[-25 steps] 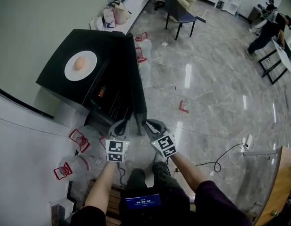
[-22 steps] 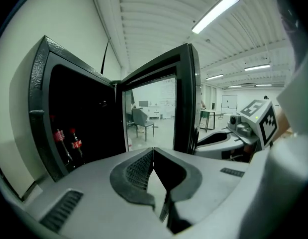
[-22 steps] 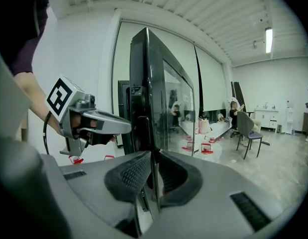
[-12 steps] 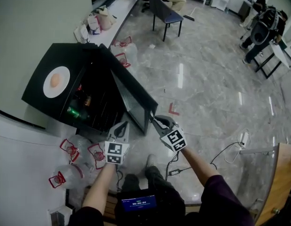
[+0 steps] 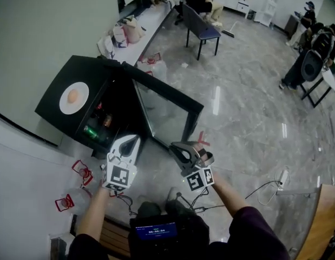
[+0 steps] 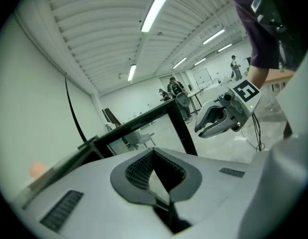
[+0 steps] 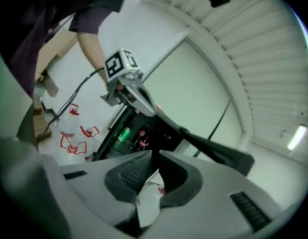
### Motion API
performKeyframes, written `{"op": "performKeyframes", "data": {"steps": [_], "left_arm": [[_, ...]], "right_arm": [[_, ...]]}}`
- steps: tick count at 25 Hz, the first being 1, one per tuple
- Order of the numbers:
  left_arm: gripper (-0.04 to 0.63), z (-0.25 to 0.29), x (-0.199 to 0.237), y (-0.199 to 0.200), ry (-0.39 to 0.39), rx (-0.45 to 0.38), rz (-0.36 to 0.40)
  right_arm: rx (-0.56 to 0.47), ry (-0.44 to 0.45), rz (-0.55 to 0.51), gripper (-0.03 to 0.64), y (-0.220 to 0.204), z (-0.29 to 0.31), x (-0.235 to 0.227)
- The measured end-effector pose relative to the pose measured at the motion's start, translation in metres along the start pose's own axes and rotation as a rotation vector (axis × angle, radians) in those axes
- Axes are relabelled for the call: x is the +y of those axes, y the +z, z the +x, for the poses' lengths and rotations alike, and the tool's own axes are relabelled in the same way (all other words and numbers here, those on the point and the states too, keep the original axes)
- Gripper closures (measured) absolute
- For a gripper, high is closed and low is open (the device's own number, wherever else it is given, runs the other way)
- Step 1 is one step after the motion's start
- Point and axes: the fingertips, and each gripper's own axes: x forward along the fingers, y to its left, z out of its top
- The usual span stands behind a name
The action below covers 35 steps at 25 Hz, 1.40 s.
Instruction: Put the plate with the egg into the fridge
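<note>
A white plate [image 5: 73, 97] with a brown egg [image 5: 73, 96] sits on top of the black mini fridge [image 5: 59, 83]. The fridge's glass door [image 5: 167, 106] stands wide open, and cans and bottles [image 5: 91, 131] show inside. My left gripper [image 5: 133, 138] hangs shut and empty in front of the fridge opening, well below the plate. My right gripper [image 5: 175, 147] is shut and empty near the door's free edge. The left gripper view [image 6: 154, 153] shows the egg [image 6: 37, 169] far left and the right gripper [image 6: 218, 121]. The right gripper view [image 7: 153, 156] shows the left gripper [image 7: 136, 96].
Large water bottles with red handles [image 5: 83, 169] lie on the floor left of the fridge. A cable [image 5: 259, 188] runs across the floor at the right. A blue chair [image 5: 202, 28] and a bench with bags [image 5: 126, 34] stand behind. People [image 5: 313, 53] are at the far right.
The fridge door has swung from nearly closed to wide open. Both grippers have come away from the door's edge, risen and rolled; the left one moved left, the right one right.
</note>
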Motion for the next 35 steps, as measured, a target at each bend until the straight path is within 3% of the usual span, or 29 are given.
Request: {"op": "performKeyframes", "data": {"steps": [4, 9, 12, 16, 19, 24, 32, 35], "left_arm": [[0.586, -0.039, 0.097, 0.002, 0.100, 0.077, 0.095], [0.586, -0.077, 0.247, -0.045, 0.239, 0.240, 0.140], [0.586, -0.090, 0.321, -0.081, 0.289, 0.392, 0.110], [0.587, -0.080, 0.386, -0.139, 0.269, 0.616, -0.009], [0.588, -0.068, 0.401, -0.165, 0.221, 0.742, -0.041], [0.587, -0.057, 0.394, -0.189, 0.137, 0.831, -0.089], [0.588, -0.046, 0.370, -0.180, 0.090, 0.807, -0.083], [0.588, -0.040, 0.359, -0.170, 0.084, 0.783, -0.067]], "right_arm": [[-0.115, 0.103, -0.195, 0.567, 0.067, 0.067, 0.001], [-0.220, 0.217, -0.402, 0.566, 0.134, 0.170, 0.005], [-0.216, 0.254, -0.492, 0.566, 0.158, 0.209, 0.002], [-0.205, 0.270, -0.615, 0.563, 0.174, 0.255, -0.001], [-0.227, 0.271, -0.670, 0.545, 0.187, 0.274, -0.004], [-0.218, 0.314, -0.736, 0.528, 0.177, 0.294, 0.001], [-0.233, 0.306, -0.808, 0.527, 0.173, 0.305, -0.006], [-0.201, 0.362, -0.815, 0.527, 0.164, 0.303, 0.003]]}}
